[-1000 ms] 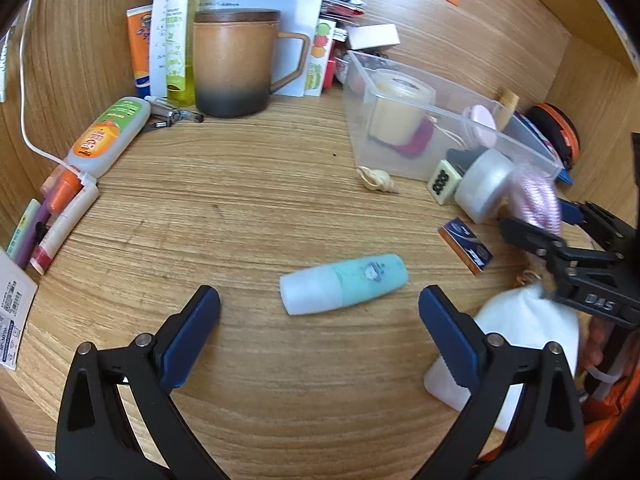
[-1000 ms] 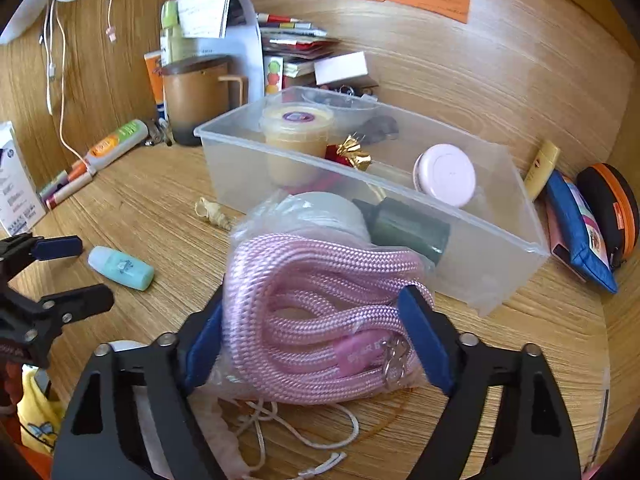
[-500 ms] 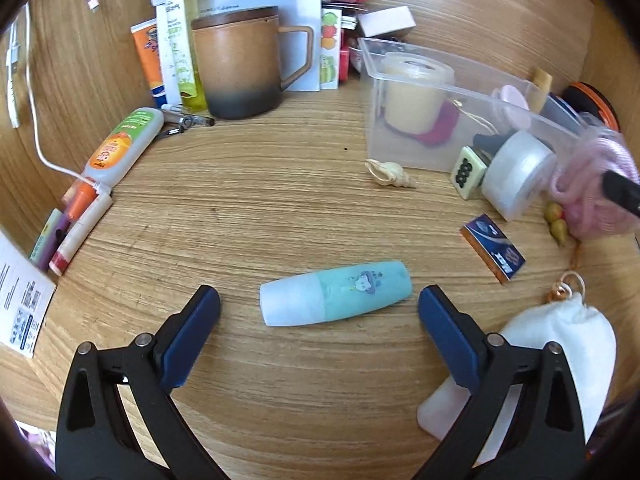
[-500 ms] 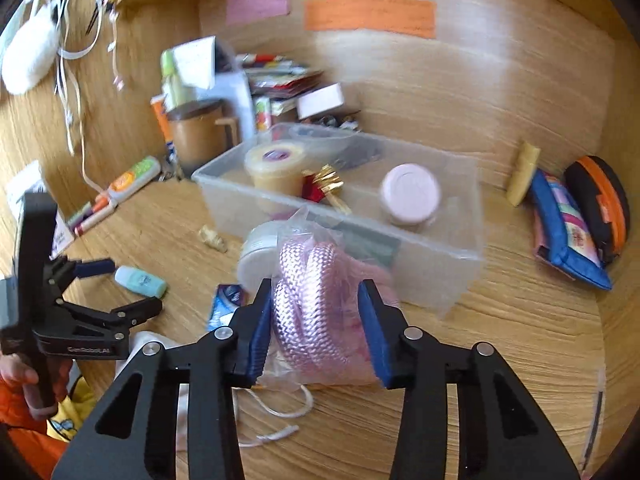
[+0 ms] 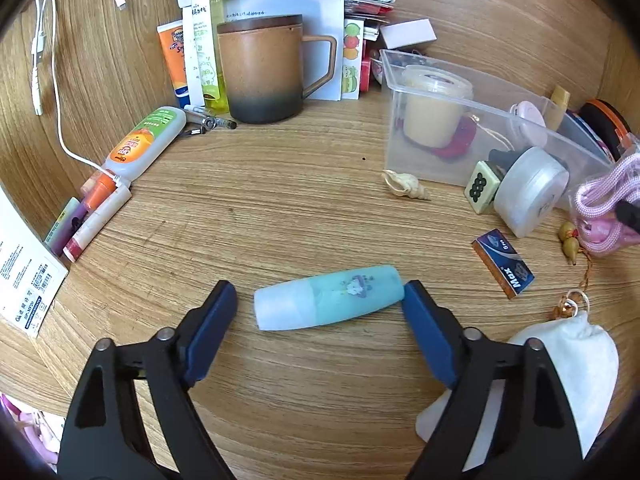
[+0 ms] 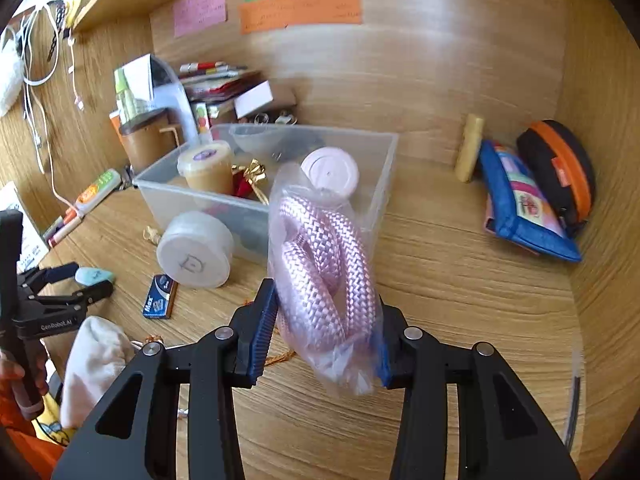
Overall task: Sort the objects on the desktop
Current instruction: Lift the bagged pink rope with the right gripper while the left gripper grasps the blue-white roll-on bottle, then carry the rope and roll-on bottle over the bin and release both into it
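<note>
- Your right gripper (image 6: 324,336) is clenched on the bagged pink rope (image 6: 324,264), held clear of the desk (image 6: 460,280) just near of the clear plastic bin (image 6: 384,168).
- The bag hangs between the blue pads (image 6: 262,332), with the rope coils standing upright above them.
- Your left gripper (image 5: 320,312) is spread wide around the teal bottle (image 5: 328,298), which lies on its side on the desk, white cap to the left.
- The right pad touches the bottle's teal end; the left pad is apart from the cap.
- In the bin sit a yellow jar (image 6: 206,170), a pink round lid (image 6: 330,168) and a gold-and-red ornament (image 6: 250,180).
- A white round tin (image 6: 194,250) leans against the bin's near wall; a mahjong tile (image 5: 482,190) and a seashell (image 5: 404,184) lie to its left.
- A small blue box (image 5: 502,268) and a white cloth pouch (image 5: 560,356) lie right of the bottle.
- A brown mug (image 5: 260,68) stands far left.
</note>
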`<move>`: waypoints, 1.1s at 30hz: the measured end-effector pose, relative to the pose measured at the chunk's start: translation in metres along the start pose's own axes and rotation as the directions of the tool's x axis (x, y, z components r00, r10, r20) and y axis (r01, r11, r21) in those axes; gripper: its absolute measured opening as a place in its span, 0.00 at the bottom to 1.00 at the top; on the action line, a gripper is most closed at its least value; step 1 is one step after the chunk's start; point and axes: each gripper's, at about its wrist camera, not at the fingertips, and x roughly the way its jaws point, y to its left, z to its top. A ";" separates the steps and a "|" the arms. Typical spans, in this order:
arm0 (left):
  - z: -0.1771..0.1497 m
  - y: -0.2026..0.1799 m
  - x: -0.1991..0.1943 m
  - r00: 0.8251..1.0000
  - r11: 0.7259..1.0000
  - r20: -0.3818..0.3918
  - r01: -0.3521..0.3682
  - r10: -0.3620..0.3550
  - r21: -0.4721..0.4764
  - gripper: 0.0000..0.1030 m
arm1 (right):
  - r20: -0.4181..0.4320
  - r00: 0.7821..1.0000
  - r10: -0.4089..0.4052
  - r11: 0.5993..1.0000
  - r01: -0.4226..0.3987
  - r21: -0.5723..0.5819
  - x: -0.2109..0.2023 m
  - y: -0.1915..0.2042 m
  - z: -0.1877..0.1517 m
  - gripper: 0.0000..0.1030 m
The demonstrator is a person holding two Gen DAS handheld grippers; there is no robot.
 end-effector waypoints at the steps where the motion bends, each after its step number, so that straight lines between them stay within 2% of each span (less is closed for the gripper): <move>1: 0.000 0.000 0.000 1.000 1.000 0.004 0.003 -0.003 0.000 0.77 | -0.004 1.000 0.008 1.000 -0.008 -0.010 0.004 0.003 0.001 0.37; 4: -0.001 -0.001 -0.001 1.000 1.000 0.016 0.010 -0.010 0.004 0.70 | -0.013 0.999 0.037 0.999 -0.037 -0.024 0.012 0.009 0.000 0.37; 6: 0.000 0.001 -0.001 0.999 0.999 0.020 0.040 -0.040 -0.006 0.70 | -0.010 0.999 0.050 0.998 -0.050 -0.034 0.013 0.013 0.001 0.34; 7: 0.000 0.002 -0.001 0.999 0.999 0.022 0.047 -0.046 -0.010 0.70 | -0.003 0.999 0.053 0.998 -0.053 -0.044 0.012 0.016 0.002 0.27; 10: 0.002 0.005 -0.001 0.996 0.996 0.027 0.081 -0.080 -0.025 0.70 | 0.028 0.999 0.035 0.997 -0.033 -0.067 0.005 0.021 0.005 0.24; 12: 0.003 0.004 -0.002 0.996 0.997 0.037 0.079 -0.078 -0.021 0.70 | 0.038 0.998 0.041 0.997 -0.039 -0.062 0.000 0.020 0.008 0.23; 24: 0.024 0.003 -0.014 0.986 0.992 0.111 0.127 -0.126 -0.002 0.70 | 0.058 0.998 0.029 0.998 -0.026 -0.050 -0.011 0.017 0.022 0.20; 33: 0.048 -0.007 -0.021 0.973 0.984 0.152 0.168 -0.176 0.063 0.70 | 0.124 0.992 -0.022 0.997 0.030 -0.068 -0.036 0.015 0.040 0.20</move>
